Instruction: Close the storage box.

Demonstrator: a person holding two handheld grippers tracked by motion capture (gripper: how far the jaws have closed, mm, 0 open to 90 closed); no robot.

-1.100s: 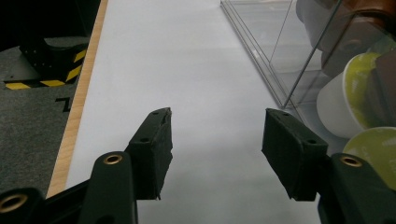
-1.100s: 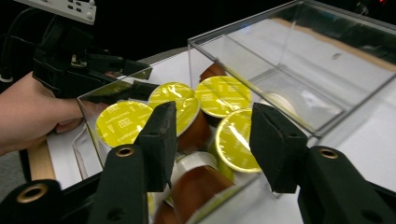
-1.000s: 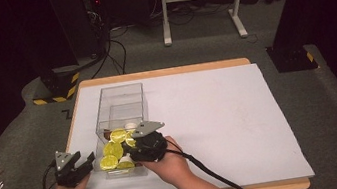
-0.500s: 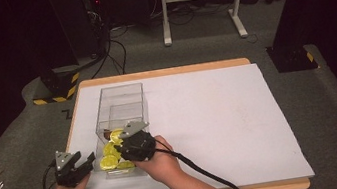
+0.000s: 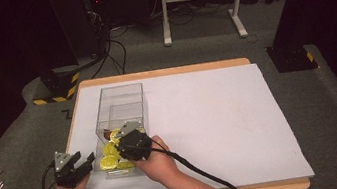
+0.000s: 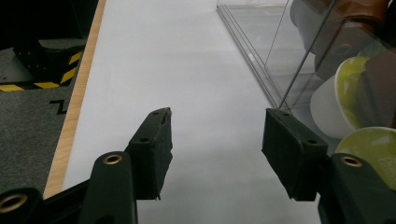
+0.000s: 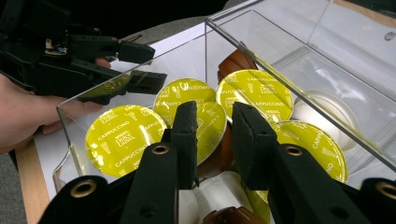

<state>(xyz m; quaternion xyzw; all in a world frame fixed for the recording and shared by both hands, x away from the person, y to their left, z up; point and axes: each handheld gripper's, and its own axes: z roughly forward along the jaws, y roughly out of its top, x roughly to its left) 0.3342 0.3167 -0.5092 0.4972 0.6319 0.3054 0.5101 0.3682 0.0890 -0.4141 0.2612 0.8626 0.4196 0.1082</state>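
Right gripper view has the right gripper (image 7: 214, 140) dipped into the clear plastic rectangular bin (image 7: 140, 65), jaws narrowed to a slim gap and just been closing over a yellow foil-topped coffee capsule (image 7: 205, 123) sitting mid-pile among others like it. Can't quite tell if the pads are biting on it yet, but it looks like the picking step to me. The left gripper (image 5: 73, 167) hangs just beside the bin's near-left corner on the white table cover (image 5: 220, 117), jaws about half open with nothing in them. Next move probably needs a firm pinch on the capsule rim, then a straight lift clear of the wall.
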